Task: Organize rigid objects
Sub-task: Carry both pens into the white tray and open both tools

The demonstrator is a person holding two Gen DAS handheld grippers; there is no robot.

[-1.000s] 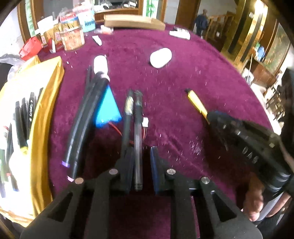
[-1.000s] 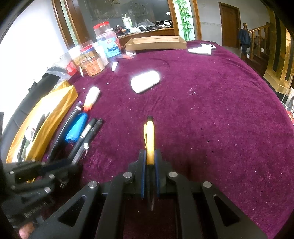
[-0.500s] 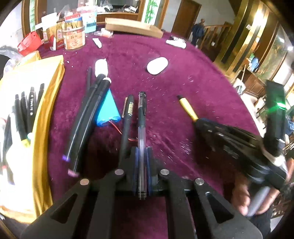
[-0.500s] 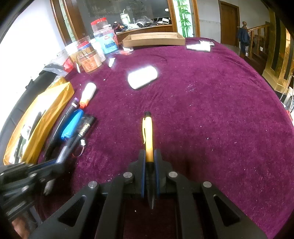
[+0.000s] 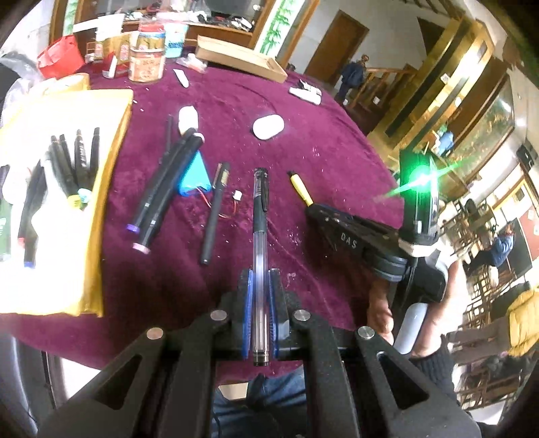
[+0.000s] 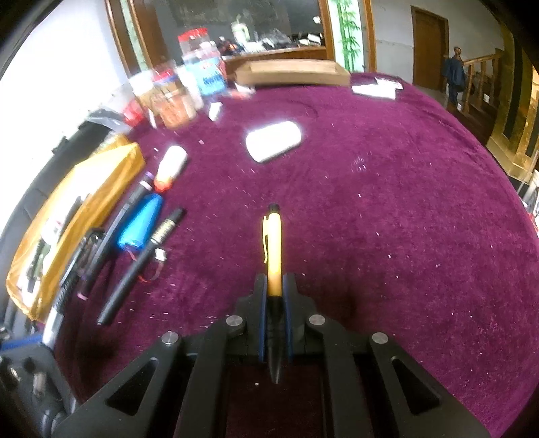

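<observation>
A large furnished hall, perhaps a home parlour or a restaurant (hard to tell which): a round worktop (image 6: 404, 209) under purple velvet, a wooden-framed mirror (image 6: 235, 30) against the wall, a bamboo painting (image 6: 347, 30), a wooden stair rail (image 6: 478, 74), gilt panelling (image 5: 448, 77), and carved wooden chairs (image 5: 481, 279) at the side.

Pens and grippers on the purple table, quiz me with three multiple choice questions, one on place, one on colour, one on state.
1. Where does the blue battery pack lie?
A. between the markers and the black pen
B. inside the cardboard tray
C. on the yellow envelope

2. What colour is the pen in the right gripper?
A. green
B. yellow
C. red

3. What is the left gripper doing?
A. open, holding nothing
B. shut on a marker
C. shut on the clear pen

Answers: 1 A, markers left, black pen right. 2 B, yellow barrel. 3 C, barrel pinched between pads.
</observation>
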